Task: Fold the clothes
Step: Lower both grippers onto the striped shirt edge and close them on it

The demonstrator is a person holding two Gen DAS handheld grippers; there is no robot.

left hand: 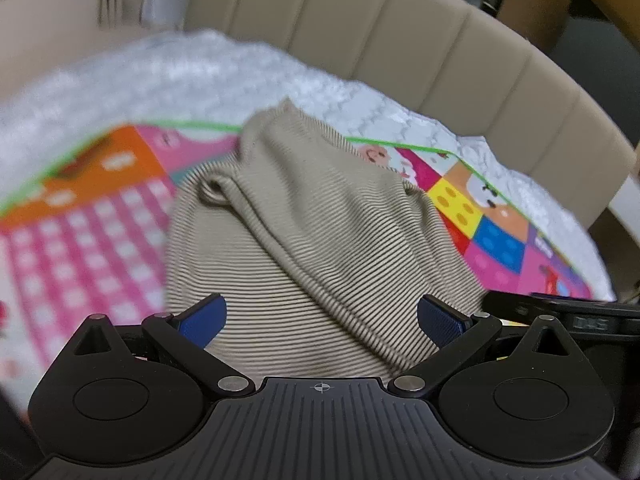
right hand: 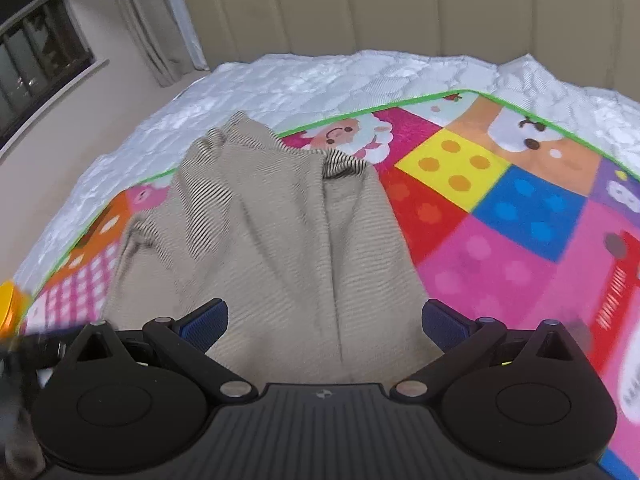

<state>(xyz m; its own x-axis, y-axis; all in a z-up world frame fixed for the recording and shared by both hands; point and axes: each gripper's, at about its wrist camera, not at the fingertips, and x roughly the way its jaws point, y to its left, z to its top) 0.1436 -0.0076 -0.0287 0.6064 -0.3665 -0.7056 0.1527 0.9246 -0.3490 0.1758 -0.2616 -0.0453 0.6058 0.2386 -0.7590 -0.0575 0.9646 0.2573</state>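
A beige finely striped knit garment [left hand: 304, 232] lies rumpled on a colourful play mat [left hand: 80, 240] spread on a bed. A thick fold ridge runs diagonally across it in the left wrist view. My left gripper [left hand: 322, 316] is open, its blue pads wide apart over the garment's near part. The garment also shows in the right wrist view [right hand: 280, 232], with its far end bunched and a crease down its middle. My right gripper [right hand: 324, 320] is open over its near edge. Neither gripper holds cloth.
The mat [right hand: 520, 220] lies on a white quilted mattress [right hand: 320, 76]. A beige padded headboard [right hand: 400, 4] stands behind. The other gripper's black body [left hand: 560, 312] shows at the right of the left wrist view. An orange object [right hand: 10, 308] is at the left edge.
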